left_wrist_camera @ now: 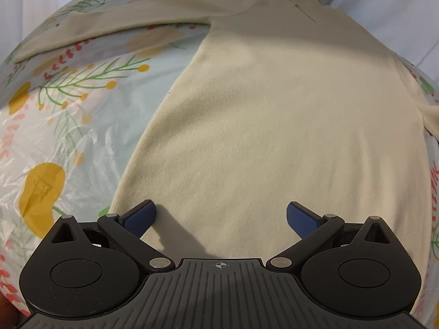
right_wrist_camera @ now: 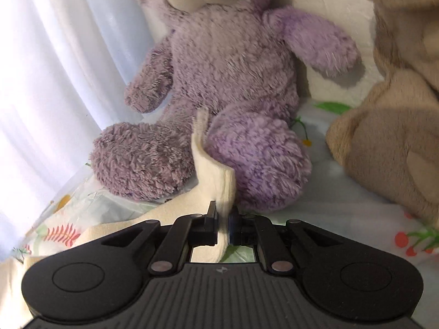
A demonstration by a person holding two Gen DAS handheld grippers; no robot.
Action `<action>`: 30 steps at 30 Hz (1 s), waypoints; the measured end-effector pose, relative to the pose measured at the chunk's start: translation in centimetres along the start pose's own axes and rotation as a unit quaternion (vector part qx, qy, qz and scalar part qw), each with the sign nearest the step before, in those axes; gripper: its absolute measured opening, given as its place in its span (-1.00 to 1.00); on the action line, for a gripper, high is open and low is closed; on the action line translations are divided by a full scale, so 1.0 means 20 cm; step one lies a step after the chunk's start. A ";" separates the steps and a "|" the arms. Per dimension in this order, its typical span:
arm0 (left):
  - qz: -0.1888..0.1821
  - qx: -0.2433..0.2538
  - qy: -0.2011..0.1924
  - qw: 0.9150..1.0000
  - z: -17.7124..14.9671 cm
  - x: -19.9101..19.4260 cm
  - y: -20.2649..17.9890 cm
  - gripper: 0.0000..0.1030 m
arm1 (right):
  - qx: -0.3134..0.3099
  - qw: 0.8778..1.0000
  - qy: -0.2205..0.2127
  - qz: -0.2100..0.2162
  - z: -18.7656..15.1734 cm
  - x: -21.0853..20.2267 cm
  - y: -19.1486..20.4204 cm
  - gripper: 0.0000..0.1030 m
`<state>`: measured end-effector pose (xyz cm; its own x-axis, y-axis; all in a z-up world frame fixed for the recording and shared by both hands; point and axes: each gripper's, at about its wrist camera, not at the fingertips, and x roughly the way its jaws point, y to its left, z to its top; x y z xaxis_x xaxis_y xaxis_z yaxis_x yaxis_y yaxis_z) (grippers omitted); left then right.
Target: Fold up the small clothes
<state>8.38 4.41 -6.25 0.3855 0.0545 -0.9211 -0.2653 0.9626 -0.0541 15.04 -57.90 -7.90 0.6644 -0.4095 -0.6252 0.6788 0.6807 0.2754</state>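
A cream long-sleeved top [left_wrist_camera: 274, 104] lies flat on the floral sheet [left_wrist_camera: 68, 126], its body spread out and one sleeve [left_wrist_camera: 109, 19] stretched to the upper left. My left gripper [left_wrist_camera: 221, 215] hovers over the top's lower hem, jaws wide open with nothing between the blue pads [left_wrist_camera: 141, 218]. In the right wrist view my right gripper [right_wrist_camera: 222, 220] is shut on the end of the other cream sleeve [right_wrist_camera: 211, 170], which stands up out of the jaws in front of a purple plush toy.
A purple plush animal [right_wrist_camera: 225, 90] sits right behind the held sleeve, and a beige plush toy [right_wrist_camera: 395, 126] sits to its right. White curtains [right_wrist_camera: 49, 68] hang at the left. The sheet [right_wrist_camera: 343, 208] has a crinkly plastic cover.
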 end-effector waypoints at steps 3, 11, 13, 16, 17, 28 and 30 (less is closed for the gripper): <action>0.002 0.024 0.003 1.000 -0.01 0.01 -0.02 1.00 | -0.072 0.996 -0.039 0.020 0.02 -0.13 0.22 -0.88; -0.052 0.013 0.011 0.998 0.06 -0.02 0.05 1.00 | -0.260 0.910 -0.060 0.317 -0.29 -0.79 1.04 -0.83; -0.098 0.013 -0.004 0.995 0.12 -0.06 0.04 1.00 | -0.289 0.884 -0.031 0.366 -0.43 -0.89 1.16 -0.45; -0.147 0.022 -0.042 0.988 0.25 -0.12 -0.01 1.00 | -0.269 0.886 0.017 0.378 -0.57 -0.93 1.19 -0.38; -0.169 0.025 -0.049 0.984 0.31 -0.12 -0.05 1.00 | -0.253 0.890 0.038 0.377 -0.60 -0.91 1.18 -0.37; -0.293 0.043 0.033 0.955 0.73 0.26 -0.58 0.36 | -0.138 0.928 0.139 0.317 -0.71 -0.78 0.84 -0.37; -0.288 0.038 0.057 0.955 0.74 0.35 -0.63 0.14 | -0.134 0.931 0.141 0.307 -0.71 -0.76 0.80 -0.37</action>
<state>27.47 -3.35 -6.25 0.3485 -0.5151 -0.7831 0.0288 0.8409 -0.5404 11.31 -32.17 -4.32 0.7673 0.2578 -0.5871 0.0693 0.8769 0.4756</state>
